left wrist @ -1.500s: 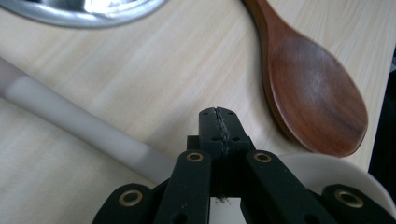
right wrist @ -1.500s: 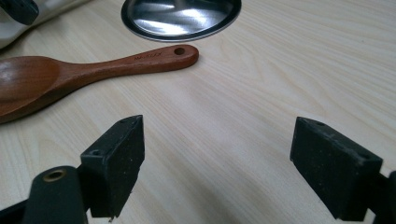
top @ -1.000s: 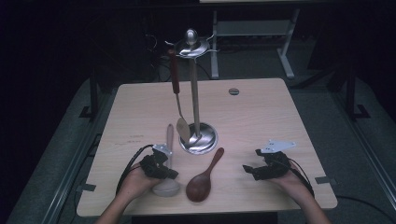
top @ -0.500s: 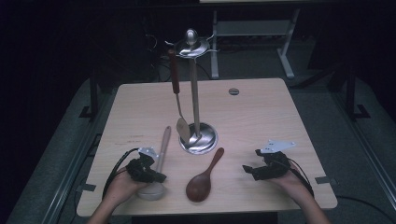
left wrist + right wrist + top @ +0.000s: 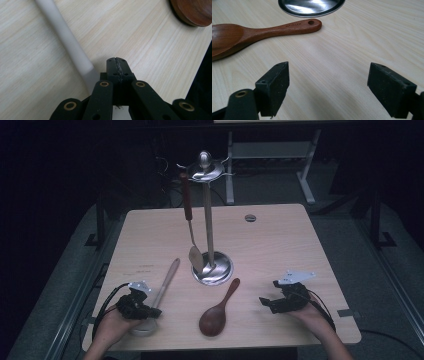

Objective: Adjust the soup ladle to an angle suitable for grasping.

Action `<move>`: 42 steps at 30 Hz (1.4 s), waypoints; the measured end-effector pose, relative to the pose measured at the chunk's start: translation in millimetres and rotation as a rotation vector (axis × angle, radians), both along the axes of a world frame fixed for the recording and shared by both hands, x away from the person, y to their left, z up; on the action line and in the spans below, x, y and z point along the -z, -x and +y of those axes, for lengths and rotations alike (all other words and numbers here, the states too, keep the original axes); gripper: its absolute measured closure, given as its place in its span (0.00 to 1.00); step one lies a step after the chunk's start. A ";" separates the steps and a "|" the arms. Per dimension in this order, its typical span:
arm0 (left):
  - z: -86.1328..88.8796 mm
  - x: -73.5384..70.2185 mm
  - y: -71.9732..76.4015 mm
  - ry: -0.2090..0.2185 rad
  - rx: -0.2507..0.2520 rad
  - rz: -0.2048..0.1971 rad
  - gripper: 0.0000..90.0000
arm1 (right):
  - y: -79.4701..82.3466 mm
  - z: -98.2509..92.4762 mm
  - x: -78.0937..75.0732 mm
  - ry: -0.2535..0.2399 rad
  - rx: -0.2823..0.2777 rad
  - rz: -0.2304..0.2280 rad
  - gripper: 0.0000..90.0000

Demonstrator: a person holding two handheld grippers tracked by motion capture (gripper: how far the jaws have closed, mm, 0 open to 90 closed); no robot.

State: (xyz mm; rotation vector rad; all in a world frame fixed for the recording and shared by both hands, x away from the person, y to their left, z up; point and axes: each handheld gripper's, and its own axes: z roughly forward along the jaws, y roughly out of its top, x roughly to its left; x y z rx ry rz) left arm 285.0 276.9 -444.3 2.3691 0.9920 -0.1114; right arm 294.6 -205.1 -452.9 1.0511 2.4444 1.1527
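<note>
The counter (image 5: 280, 245) carries a metal stand (image 5: 210, 265) with a spatula (image 5: 190, 220) hanging from its top. Left of the stand's base lies a white ladle (image 5: 162, 287); the left tongs (image 5: 117, 65), clenched on nothing, sit just beside its handle. The wooden spoon (image 5: 262, 31), before the base, bears stamped writing too small to read. The right tongs (image 5: 328, 87) gape wide, resting right of the base.

Dim high view, dark surroundings; table (image 5: 280, 250) evenly lit, glare on the steel base (image 5: 312, 6); near jaws soft.
</note>
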 end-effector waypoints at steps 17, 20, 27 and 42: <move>-2.9 -23.5 -37.2 0.058 -0.060 -0.104 1.00 | -1.1 2.0 0.6 0.005 -0.003 0.002 0.20; -5.0 -27.2 -51.7 0.062 -0.078 -0.117 1.00 | -1.2 1.6 0.7 0.003 0.001 0.005 0.20; -11.5 -30.9 -89.4 0.048 -0.137 -0.144 1.00 | -1.8 -0.1 1.1 0.003 -0.001 0.002 0.20; -9.2 -4.4 -104.6 -0.045 -0.161 -0.100 1.00 | -2.6 1.4 1.3 0.009 -0.017 0.000 0.20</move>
